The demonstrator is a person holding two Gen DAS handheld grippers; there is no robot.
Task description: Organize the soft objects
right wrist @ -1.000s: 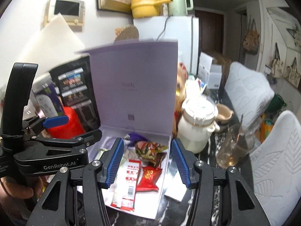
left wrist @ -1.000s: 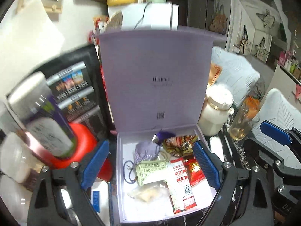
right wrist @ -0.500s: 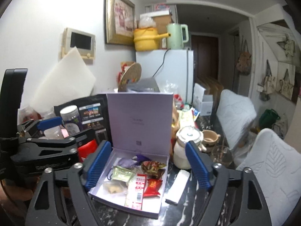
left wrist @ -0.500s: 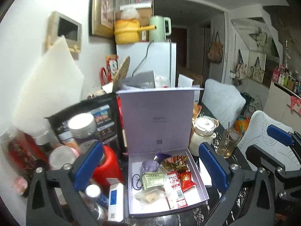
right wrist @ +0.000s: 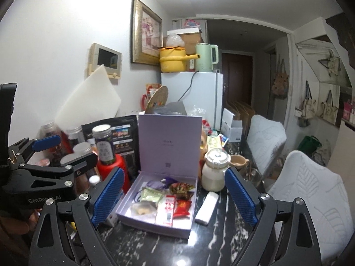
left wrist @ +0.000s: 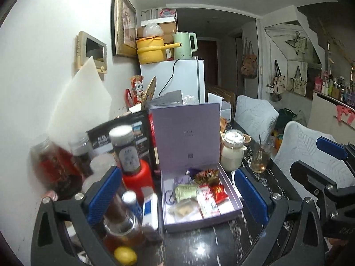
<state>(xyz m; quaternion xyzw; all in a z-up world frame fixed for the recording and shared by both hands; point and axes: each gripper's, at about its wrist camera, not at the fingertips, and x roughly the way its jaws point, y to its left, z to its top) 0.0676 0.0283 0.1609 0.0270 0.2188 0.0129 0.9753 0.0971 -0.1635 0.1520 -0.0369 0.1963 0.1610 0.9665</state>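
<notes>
My tongs point(right wrist: 173, 197) wear blue textured pads, the open box point(right wrist: 169, 141) is pale lilac, the table point(right wrist: 221, 241) black with white marbling, the far pot point(right wrist: 173, 59) yellow, the kettle point(right wrist: 205, 57) mint green.

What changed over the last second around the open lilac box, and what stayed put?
Both grippers pulled back from the lilac box, which looks smaller in both views. The right gripper has just been opening its jaws, with nothing between them; the left gripper widened too and holds nothing. The box lid stays upright, and the snack packets inside lie as before.
</notes>
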